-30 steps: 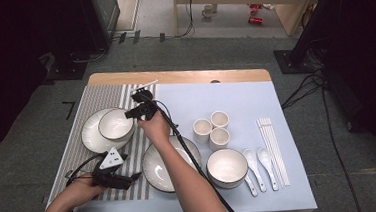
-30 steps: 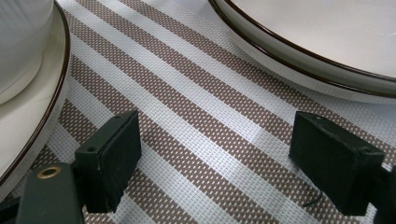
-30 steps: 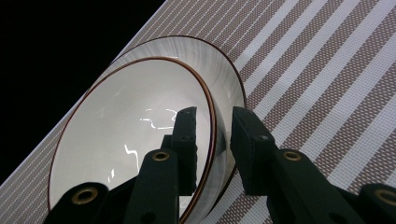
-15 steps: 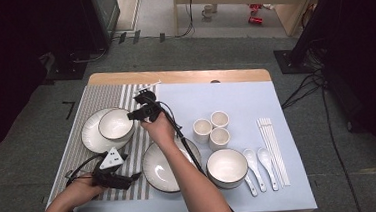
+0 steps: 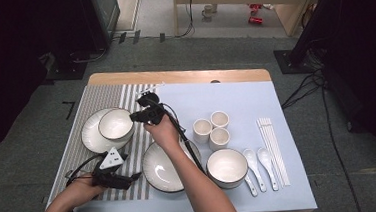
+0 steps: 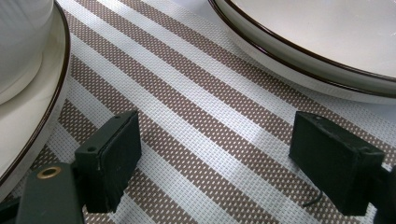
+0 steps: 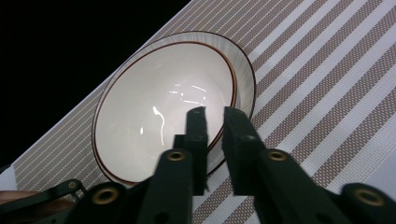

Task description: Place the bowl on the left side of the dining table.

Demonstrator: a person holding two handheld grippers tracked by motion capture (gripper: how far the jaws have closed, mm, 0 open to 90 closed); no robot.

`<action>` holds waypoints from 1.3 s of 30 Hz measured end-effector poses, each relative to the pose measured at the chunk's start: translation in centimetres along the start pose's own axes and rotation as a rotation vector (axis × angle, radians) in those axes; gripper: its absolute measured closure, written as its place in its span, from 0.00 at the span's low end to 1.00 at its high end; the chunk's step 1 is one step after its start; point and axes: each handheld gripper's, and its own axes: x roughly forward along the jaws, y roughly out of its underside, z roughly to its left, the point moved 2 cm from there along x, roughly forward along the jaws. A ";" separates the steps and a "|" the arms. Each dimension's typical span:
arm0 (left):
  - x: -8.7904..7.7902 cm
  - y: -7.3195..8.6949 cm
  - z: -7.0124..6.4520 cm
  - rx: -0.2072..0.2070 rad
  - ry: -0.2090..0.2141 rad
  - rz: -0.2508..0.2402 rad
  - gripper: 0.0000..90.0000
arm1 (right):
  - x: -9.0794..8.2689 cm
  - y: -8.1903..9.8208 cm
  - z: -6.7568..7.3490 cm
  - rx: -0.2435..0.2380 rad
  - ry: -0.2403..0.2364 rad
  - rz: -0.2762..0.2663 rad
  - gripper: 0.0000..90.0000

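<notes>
Hovering beside the bowl (image 5: 115,124), the right gripper (image 5: 137,116) has its jaws nearly together, just closed in, with a narrow gap and nothing between them. In the right gripper view the same gripper (image 7: 214,116) stands above the bowl's (image 7: 159,102) near rim; whether a jaw touches the rim cannot be told.

Left gripper (image 5: 131,178): resting low on the striped mat (image 5: 78,143) at the table's near left edge. In the left gripper view its jaws (image 6: 215,158) stand wide apart, holding nothing, bare mat (image 6: 201,116) between them.

Bowl: white, dark-rimmed, seated on the left plate (image 5: 90,138) on the mat.

Second plate (image 5: 163,168): near centre, partly covered by the right forearm in the high view; cut off at the top right of the left gripper view (image 6: 327,42).

Left plate (image 6: 28,116) and bowl (image 6: 18,42) are cut off at the left edge of the left gripper view.

Other stock on the blue cloth (image 5: 235,97): three cups (image 5: 212,129), a second bowl (image 5: 227,167), two spoons (image 5: 258,166), chopsticks (image 5: 273,150).

View differences: the high view gives the full layout, but both grippers' jaws are too small there to judge. The right gripper view shows the bowl's glossy inside, with darkness beyond the mat's edge.
</notes>
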 end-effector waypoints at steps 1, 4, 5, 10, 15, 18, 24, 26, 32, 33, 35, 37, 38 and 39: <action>0.0 0.0 0.0 0.000 0.000 0.000 0.18 | -0.1 0.1 0.0 0.006 -0.006 0.000 0.93; 0.0 0.0 0.0 0.000 0.000 0.000 0.18 | -0.4 0.3 0.1 0.000 -0.011 0.003 0.94; 0.0 0.0 0.0 0.000 0.000 0.000 0.18 | -0.5 0.4 0.2 -0.004 -0.010 0.002 0.94; 0.0 0.0 0.0 0.001 -0.001 0.001 0.18 | -0.8 0.7 0.7 -0.048 -0.020 0.003 0.93; 0.0 0.0 0.0 0.001 0.000 0.002 0.18 | -0.6 1.1 1.0 -0.081 -0.012 0.017 0.93; 0.0 0.0 0.0 -0.001 0.001 0.000 0.18 | -0.4 1.5 1.0 -0.088 -0.014 0.026 0.91; 0.0 0.0 0.0 0.000 0.001 0.001 0.18 | -0.1 2.0 1.0 -0.090 -0.014 0.028 0.88; 0.0 0.0 0.0 0.001 0.001 0.001 0.18 | 0.0 2.1 1.0 -0.094 -0.013 0.026 0.84; 0.0 0.0 0.0 0.001 0.001 0.001 0.18 | 0.5 2.2 1.1 -0.117 0.001 0.018 0.75; 0.0 0.0 0.0 0.001 0.001 0.001 0.18 | 0.6 2.2 1.2 -0.124 0.004 0.016 0.73; 0.0 0.0 0.0 0.000 0.001 0.001 0.18 | 0.8 2.3 1.2 -0.127 -0.002 0.008 0.70; 0.0 0.0 0.0 0.001 0.001 0.001 0.18 | 1.0 2.3 1.3 -0.130 -0.004 -0.001 0.70; 0.0 0.0 0.0 0.001 0.001 0.001 0.18 | 1.1 2.3 1.4 -0.133 -0.003 -0.005 0.69; 0.0 0.0 0.0 0.001 0.001 0.001 0.18 | 1.1 2.3 1.4 -0.139 0.002 -0.009 0.69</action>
